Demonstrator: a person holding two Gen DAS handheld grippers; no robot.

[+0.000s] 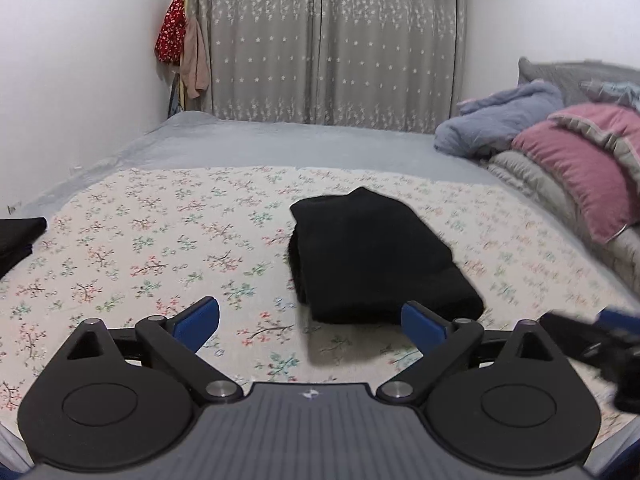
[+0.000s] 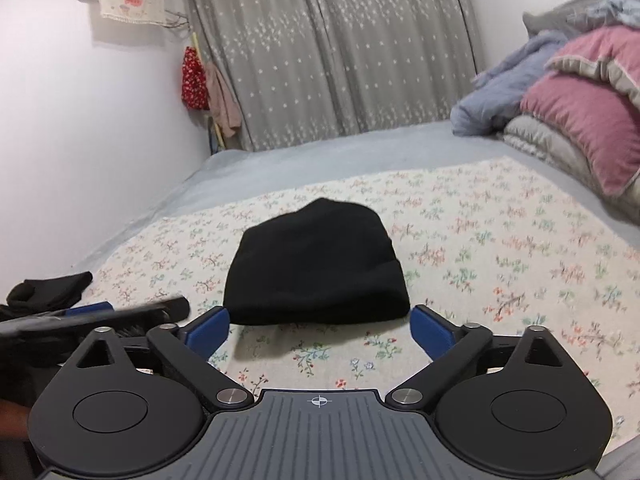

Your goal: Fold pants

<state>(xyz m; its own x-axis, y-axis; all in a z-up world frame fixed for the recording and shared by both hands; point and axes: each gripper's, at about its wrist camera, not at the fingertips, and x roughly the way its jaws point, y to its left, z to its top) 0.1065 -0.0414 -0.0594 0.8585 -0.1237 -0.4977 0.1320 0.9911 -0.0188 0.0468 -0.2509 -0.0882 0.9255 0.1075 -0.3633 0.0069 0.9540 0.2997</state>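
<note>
The black pants [image 1: 372,256] lie folded into a compact bundle on the floral sheet [image 1: 160,248]. My left gripper [image 1: 312,324] stands open just short of the bundle's near edge, its blue pads [image 1: 198,322] wide apart with nothing between them. In the right wrist view the same folded pants [image 2: 316,268] lie straight ahead. My right gripper [image 2: 320,330] is open too, its fingers [image 2: 430,330] flanking the near edge without touching it. The left gripper [image 2: 90,314] shows blurred at the left of that view.
Another dark garment [image 2: 48,290] lies at the left edge of the sheet. Pink and grey pillows [image 1: 580,172] and a blue blanket [image 1: 500,124] are piled at the right. A grey curtain [image 1: 336,40] and a white wall close off the far side of the bed.
</note>
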